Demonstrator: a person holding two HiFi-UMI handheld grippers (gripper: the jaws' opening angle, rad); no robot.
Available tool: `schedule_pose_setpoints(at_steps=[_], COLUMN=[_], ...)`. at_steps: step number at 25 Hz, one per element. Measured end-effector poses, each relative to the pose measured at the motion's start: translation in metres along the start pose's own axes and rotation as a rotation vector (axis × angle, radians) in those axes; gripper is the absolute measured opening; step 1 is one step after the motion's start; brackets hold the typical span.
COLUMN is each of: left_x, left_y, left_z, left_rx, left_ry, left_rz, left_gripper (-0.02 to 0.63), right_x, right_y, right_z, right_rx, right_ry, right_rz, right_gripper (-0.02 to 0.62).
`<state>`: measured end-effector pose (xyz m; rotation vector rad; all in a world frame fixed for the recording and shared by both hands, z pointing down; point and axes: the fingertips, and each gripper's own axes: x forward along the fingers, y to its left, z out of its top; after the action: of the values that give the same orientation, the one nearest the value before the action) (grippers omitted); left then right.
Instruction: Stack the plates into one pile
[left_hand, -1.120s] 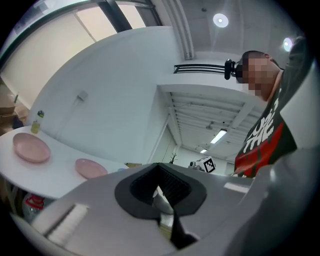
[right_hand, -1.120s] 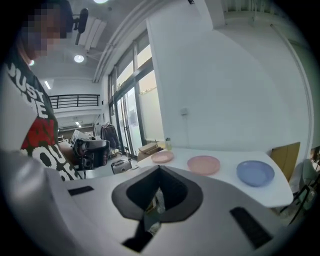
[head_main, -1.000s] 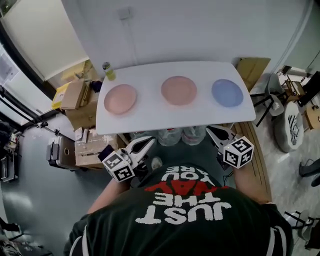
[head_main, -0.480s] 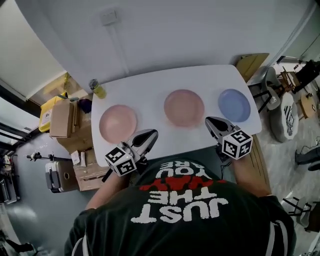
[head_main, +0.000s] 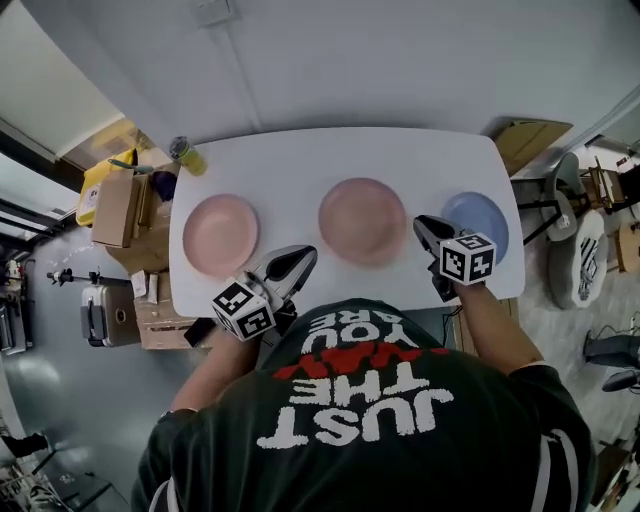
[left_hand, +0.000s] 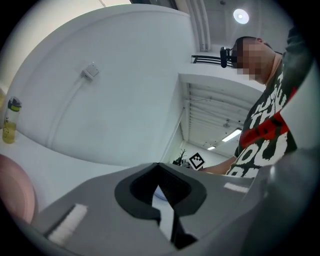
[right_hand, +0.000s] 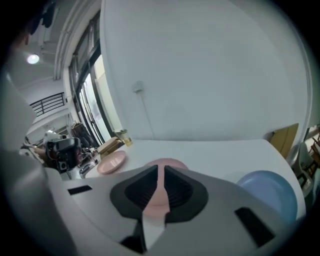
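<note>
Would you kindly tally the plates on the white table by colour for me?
Pink: 2, the left pink plate and the middle pink plate
Blue: 1, the blue plate
Total: 3 plates

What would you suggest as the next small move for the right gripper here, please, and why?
Probably open the right gripper: its fingers are shut on nothing, its tip sits between the middle pink plate and the blue plate, and all three plates lie apart on the table, none stacked yet.
</note>
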<state>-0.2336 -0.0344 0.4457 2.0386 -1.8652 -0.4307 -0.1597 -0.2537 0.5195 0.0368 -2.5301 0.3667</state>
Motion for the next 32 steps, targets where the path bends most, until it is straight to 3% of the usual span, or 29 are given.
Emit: schedule_pose_setpoints(at_steps=[3, 5, 6, 13, 17, 24, 28, 32], left_x=[0.017, 0.024, 0.026, 0.024, 0.014, -0.016, -0.054, -0.112], left_y=[0.006, 0.01, 0.013, 0.021, 0.024, 0.037, 0.052, 0.065], left_z=[-0.01, -0.017, -0.021, -0.04, -0.041, -0.027, -0.011, 0.005], left_rx=[-0.011, -0.03, -0.036, -0.058, -0.068, -0.06, -0.037, -0.045], left_ry=[0.012, 0.031, 0.043, 0.094, 0.101, 0.044, -0.015, -0.089], left_rz=[0.038, 0.066, 0.075, 0.103, 0.121, 0.172, 0.234, 0.372], left_gripper=[0.006, 0.006, 0.006, 0.006, 0.006, 0.006, 0.006, 0.006], right_x=[0.035, 0.062, 0.074, 0.118, 0.122, 0.123, 0.143, 0.188], right_y=[-0.046, -0.065, -0.072, -0.085, -0.094, -0.084, -0.044, 0.019], right_z=[-0.031, -0.06, -0.074, -0.119, -0.127, -0.106, -0.054, -0.005], right_rx=[0.082, 0.144, 0.17, 0.301, 0.45, 0.55, 0.481, 0.374], right_ry=[0.104, 0.192, 0.229, 0.321, 0.317, 0.305, 0.284, 0.303], right_rz=[-0.019, -0.023, -0.033, -0.074, -0.115, -0.063, 0.013, 0.099], right_gripper=[0.021, 0.118, 0.121, 0.119, 0.033, 0.017, 0.017, 0.017])
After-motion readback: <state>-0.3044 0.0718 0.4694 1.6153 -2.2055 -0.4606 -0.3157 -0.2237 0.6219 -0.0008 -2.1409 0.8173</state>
